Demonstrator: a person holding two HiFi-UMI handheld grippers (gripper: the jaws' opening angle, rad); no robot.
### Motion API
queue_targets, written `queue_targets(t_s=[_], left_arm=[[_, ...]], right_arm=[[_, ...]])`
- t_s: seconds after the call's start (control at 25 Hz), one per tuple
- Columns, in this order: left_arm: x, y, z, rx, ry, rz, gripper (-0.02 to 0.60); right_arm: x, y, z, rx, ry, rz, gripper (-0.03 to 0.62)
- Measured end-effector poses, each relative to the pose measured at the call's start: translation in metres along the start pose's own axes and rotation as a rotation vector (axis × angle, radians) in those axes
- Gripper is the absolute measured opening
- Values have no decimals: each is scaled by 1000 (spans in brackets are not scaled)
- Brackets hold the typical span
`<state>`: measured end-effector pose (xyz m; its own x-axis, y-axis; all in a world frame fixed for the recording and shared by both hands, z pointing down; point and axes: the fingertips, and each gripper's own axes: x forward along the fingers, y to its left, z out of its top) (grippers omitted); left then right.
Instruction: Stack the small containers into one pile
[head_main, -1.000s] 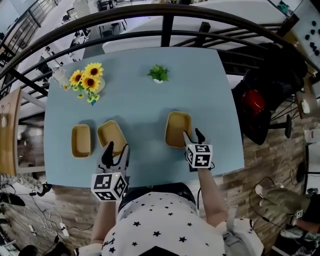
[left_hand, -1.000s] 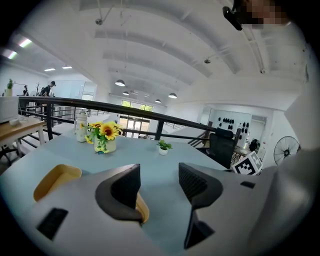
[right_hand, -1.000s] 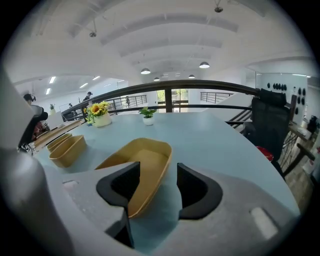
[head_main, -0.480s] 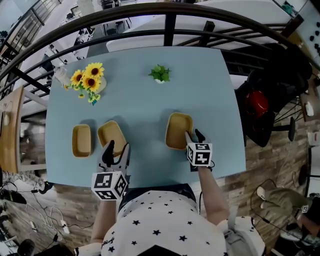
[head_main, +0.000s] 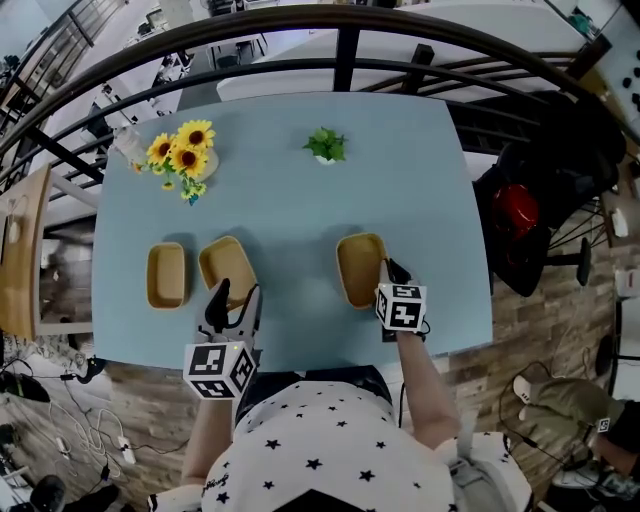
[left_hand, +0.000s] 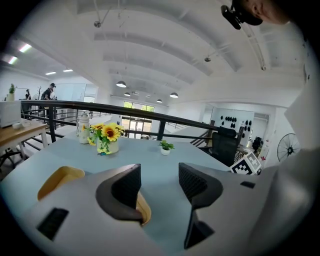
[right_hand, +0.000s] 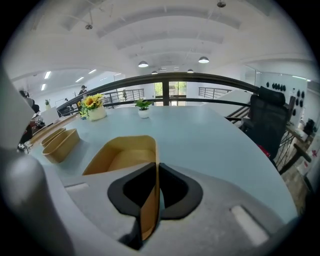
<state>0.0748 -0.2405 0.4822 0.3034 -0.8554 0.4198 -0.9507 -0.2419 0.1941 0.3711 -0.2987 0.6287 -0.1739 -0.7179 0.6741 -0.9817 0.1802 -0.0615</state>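
Note:
Three small tan containers lie on the light blue table (head_main: 290, 200). The right container (head_main: 358, 268) (right_hand: 125, 157) has its right wall pinched between the jaws of my right gripper (head_main: 388, 272) (right_hand: 156, 172), which have just been closing onto it. The middle container (head_main: 224, 268) (left_hand: 142, 212) lies tilted just ahead of my left gripper (head_main: 231, 298) (left_hand: 159, 182), whose jaws stand open with nothing between them. The left container (head_main: 166, 274) (left_hand: 59, 180) lies beside the middle one; both show at the left of the right gripper view (right_hand: 59, 143).
A vase of sunflowers (head_main: 182, 158) stands at the table's far left and a small green plant (head_main: 325, 146) at the far middle. A dark railing (head_main: 340, 40) runs behind the table. A dark chair with a red item (head_main: 520, 215) stands off the right edge.
My right gripper's jaws have closed on the right container's wall. The container has shifted slightly to the right. My left gripper has kept still.

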Motion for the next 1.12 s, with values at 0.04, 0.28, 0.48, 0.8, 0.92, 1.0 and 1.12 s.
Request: queue_targets(t_s=[0.04,0.28,0.48,0.8,0.92,1.0,1.12], left_arm=[[-2,2,0,-2,-2,3,229],[-18,22,1,-16,-26,18,229],[-31,49,-1,-12,-27,2,229],[-59,101,-6,-8,-17,-4,229],[-69,121,-6,-19,-18,-7,229],[-74,135,-6,-23,-22,-8,229],[-79,151,-6,-30,-28,-13,229]], right_arm=[[-1,1,1,-5,-3,-2,27],[-13,13,13,-35,-35,-17,20],[-23,35,21,-29,-61,-46,18],[-37,87,33,-2,-94,-74,17],[-42,110,43,3,-110,-74,17],[-43,126,49,0,-120,-71,17],[-44,151,59,-12,-134,-58,17]])
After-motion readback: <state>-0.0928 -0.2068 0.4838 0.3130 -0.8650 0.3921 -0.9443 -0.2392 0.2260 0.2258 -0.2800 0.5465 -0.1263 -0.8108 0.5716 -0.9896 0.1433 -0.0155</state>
